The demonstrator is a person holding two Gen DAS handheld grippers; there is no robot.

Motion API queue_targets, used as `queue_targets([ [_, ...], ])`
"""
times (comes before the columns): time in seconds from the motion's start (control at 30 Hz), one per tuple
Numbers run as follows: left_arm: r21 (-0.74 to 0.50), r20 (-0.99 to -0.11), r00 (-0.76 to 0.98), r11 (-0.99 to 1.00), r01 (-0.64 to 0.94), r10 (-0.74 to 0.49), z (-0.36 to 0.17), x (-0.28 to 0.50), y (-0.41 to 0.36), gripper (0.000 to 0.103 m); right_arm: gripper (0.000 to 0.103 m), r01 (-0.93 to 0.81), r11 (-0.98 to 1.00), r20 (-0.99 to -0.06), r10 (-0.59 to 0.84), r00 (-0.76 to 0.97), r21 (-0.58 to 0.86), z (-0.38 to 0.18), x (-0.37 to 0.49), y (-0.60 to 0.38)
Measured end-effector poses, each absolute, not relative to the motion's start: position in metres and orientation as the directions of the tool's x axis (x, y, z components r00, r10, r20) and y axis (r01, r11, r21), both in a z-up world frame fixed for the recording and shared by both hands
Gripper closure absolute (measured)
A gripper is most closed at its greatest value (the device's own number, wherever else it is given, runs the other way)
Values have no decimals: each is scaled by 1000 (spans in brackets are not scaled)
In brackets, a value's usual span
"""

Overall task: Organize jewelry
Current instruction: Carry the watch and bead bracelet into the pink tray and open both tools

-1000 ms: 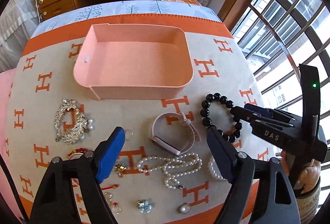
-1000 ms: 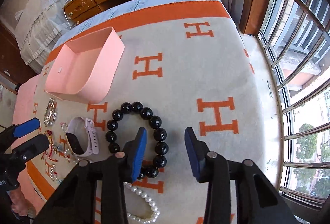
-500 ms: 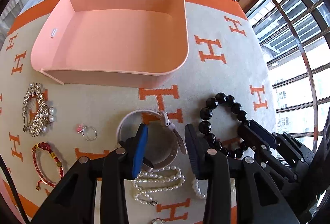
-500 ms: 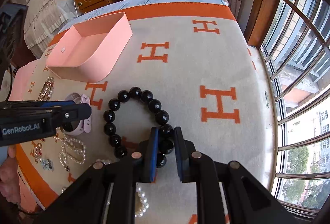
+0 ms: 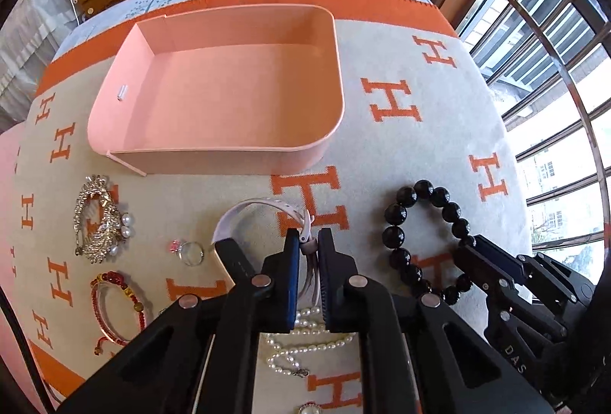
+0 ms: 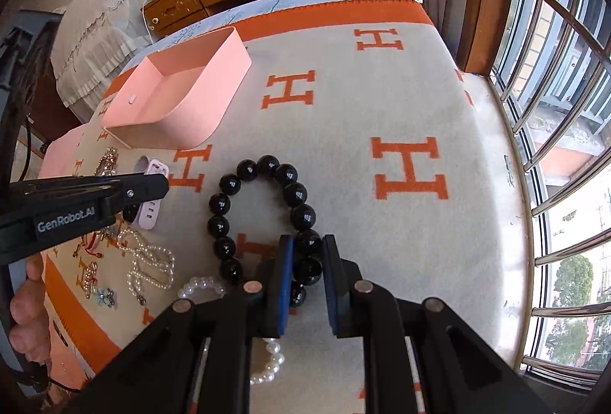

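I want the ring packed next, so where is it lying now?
In the left wrist view the ring lies on the blanket left of the watch, between the silver brooch and the left claw.

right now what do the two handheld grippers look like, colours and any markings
Both are black plastic with angular cut-out linkage arms and round silver pivot pins. The left gripper and right gripper each carry blue pads on the inner finger faces. Seen side-on from the other camera, the left one bears white "GenRobot.AI" lettering and the right one "DAS".
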State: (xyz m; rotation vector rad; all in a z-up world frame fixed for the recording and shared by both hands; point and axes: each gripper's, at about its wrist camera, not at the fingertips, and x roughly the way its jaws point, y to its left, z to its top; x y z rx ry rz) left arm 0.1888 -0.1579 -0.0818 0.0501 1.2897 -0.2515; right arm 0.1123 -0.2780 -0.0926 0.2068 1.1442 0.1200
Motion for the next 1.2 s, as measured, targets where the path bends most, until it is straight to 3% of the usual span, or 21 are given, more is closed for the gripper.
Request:
queue_targets([
  [0.57, -130, -841, 486, 960, 246, -239, 40, 187, -72, 96, 88, -101, 960, -765, 270, 585, 261, 15, 123, -222],
  [0.87, -73, -853, 498, 981, 181, -156, -13, 256, -68, 96, 88, -97, 939, -685, 310, 659, 331, 41, 173, -197],
  [1.2, -88, -882, 446, 982, 168, -155, -76, 281, -64, 95, 88, -44, 952, -754, 268, 600, 303, 1, 229, -179],
])
